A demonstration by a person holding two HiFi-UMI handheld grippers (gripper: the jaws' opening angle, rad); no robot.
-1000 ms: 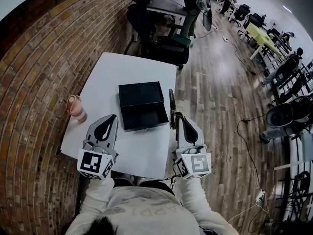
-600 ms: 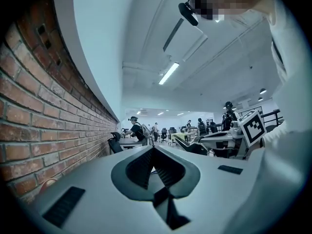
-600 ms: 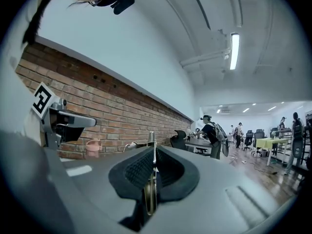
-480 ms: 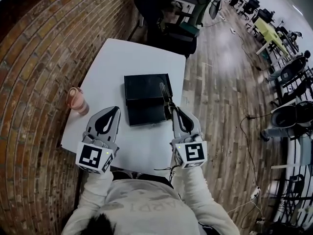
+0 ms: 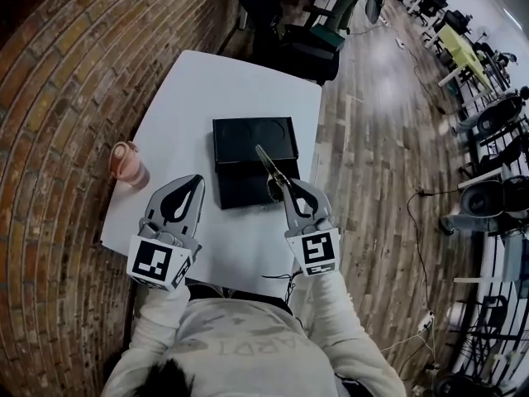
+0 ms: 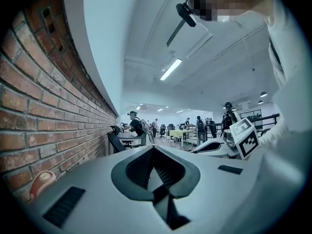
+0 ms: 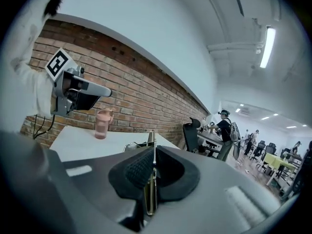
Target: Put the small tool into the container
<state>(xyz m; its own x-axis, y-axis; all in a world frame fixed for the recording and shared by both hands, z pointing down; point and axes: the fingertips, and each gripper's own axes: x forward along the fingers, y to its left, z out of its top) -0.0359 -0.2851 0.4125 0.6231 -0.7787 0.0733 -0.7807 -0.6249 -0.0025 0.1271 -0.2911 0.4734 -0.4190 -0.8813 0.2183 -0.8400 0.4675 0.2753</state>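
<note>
A black open container [image 5: 248,139] lies in the middle of the white table [image 5: 198,89]. My right gripper [image 5: 291,187] is shut on the small tool [image 5: 269,164], a thin metal piece that sticks out forward and to the left over the container's near right part. In the right gripper view the tool [image 7: 151,179] stands edge-on between the pads. My left gripper [image 5: 195,180] hovers over the table just left of the container, shut with nothing in it; its tips meet [image 6: 153,148].
A pink tumbler [image 5: 128,165] stands near the table's left edge, close to the brick wall [image 5: 58,98]. The table's right edge borders a wooden floor [image 5: 372,155]. Chairs, desks and people are far behind the table.
My right gripper has carried the tool leftward from beside the table's right edge to above the container, and the tool now slants left. The left gripper has barely moved.
</note>
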